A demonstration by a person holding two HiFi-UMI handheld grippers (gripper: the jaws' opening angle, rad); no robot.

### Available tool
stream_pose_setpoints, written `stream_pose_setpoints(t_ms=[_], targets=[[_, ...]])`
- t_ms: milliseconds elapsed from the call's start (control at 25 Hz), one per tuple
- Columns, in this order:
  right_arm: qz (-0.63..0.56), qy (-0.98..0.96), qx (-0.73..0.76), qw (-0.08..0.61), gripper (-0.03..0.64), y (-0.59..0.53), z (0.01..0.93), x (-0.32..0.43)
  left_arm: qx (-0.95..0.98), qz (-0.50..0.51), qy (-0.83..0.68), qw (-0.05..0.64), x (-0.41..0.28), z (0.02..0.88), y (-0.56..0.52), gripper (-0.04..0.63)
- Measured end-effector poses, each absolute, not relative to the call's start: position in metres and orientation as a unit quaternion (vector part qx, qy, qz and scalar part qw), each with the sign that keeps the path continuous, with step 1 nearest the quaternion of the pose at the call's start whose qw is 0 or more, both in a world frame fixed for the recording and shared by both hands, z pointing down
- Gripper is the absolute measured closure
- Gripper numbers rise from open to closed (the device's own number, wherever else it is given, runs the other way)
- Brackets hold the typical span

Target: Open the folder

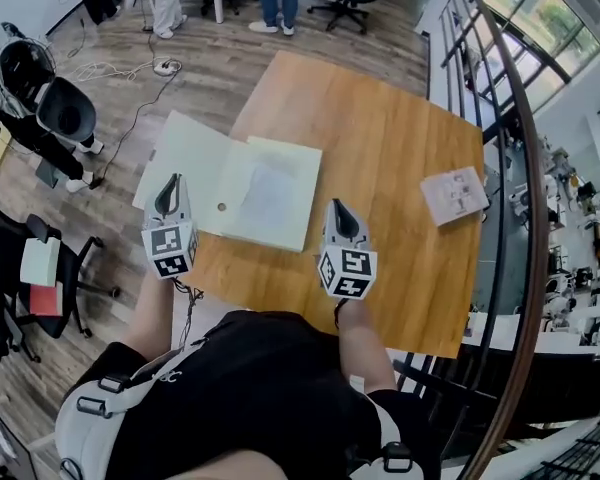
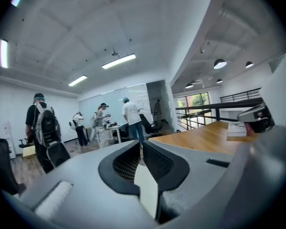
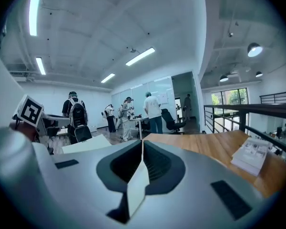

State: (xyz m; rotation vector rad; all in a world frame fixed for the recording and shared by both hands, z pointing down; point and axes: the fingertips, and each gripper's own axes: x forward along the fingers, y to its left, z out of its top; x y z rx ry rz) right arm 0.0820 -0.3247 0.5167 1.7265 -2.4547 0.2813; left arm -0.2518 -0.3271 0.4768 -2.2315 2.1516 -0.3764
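Note:
The folder lies open and flat on the wooden table, its pale cover spread left past the table's edge and a white sheet showing on the right half. My left gripper hangs above the folder's near left corner, jaws shut with nothing between them. My right gripper is raised just right of the folder's near right corner, also shut and empty. Both point nearly level across the room. The folder's cover shows at the left in the right gripper view.
A small printed booklet lies near the table's right edge, beside a metal railing. Office chairs and cables stand on the floor at left. Several people work at desks across the room.

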Motion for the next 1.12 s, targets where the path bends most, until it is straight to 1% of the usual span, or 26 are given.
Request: stream_pose_setpoints(t_ms=[120, 240, 480, 680, 1120], targets=[[0.051, -0.807, 0.587, 0.046, 0.609, -0.318, 0.489, 0.093, -0.758, -0.119, 0.641, 0.015, -0.189, 0.479, -0.332, 0.580], [0.022, -0.800, 0.598, 0.033, 0.611, -0.306, 0.468, 0.106, -0.788, -0.097, 0.608, 0.001, -0.137, 0.480, -0.333, 0.592], [0.012, -0.783, 0.622, 0.017, 0.612, -0.287, 0.461, 0.132, -0.835, -0.067, 0.545, -0.033, -0.068, 0.482, -0.327, 0.592], [0.013, -0.780, 0.625, 0.017, 0.612, -0.282, 0.461, 0.138, -0.847, -0.069, 0.526, -0.029, -0.047, 0.479, -0.324, 0.592], [0.010, -0.788, 0.616, 0.011, 0.612, -0.293, 0.454, 0.132, -0.845, -0.071, 0.530, -0.009, -0.041, 0.470, -0.328, 0.592]])
